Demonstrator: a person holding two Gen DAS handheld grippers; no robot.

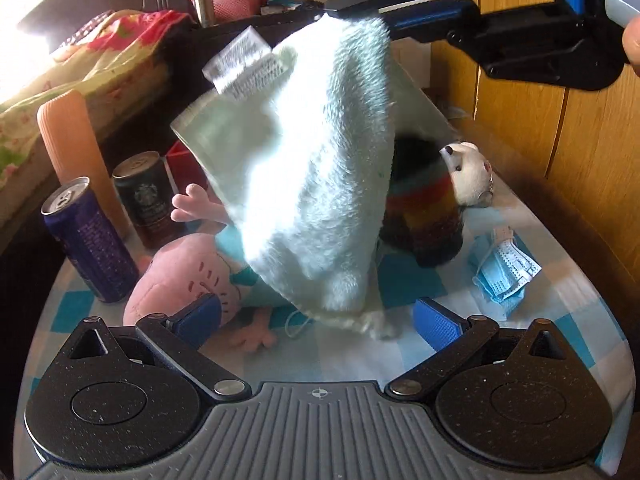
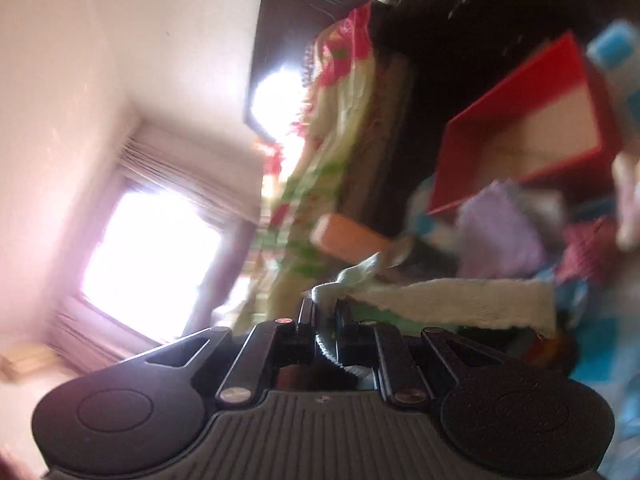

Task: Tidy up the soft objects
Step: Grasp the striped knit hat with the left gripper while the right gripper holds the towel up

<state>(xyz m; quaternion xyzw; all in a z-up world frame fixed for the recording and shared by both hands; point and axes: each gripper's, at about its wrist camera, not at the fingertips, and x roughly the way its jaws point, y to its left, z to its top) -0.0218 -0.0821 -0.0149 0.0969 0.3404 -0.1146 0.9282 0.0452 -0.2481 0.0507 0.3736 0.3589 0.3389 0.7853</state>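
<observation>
Left wrist view, right tool (image 1: 340, 10) clamped on hanging towel (image 1: 312, 168), left tool (image 1: 320, 316) apart beneath.

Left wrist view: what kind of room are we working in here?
Most likely a bedroom in a home. A bed with a floral quilt stands beside the small table with its checked cloth, a curtained window lights the room, and wood panelling lines the wall.

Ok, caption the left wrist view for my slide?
Right tool lifts a pale fluffy towel by one corner above the plush toys while the open left tool waits below.
</observation>
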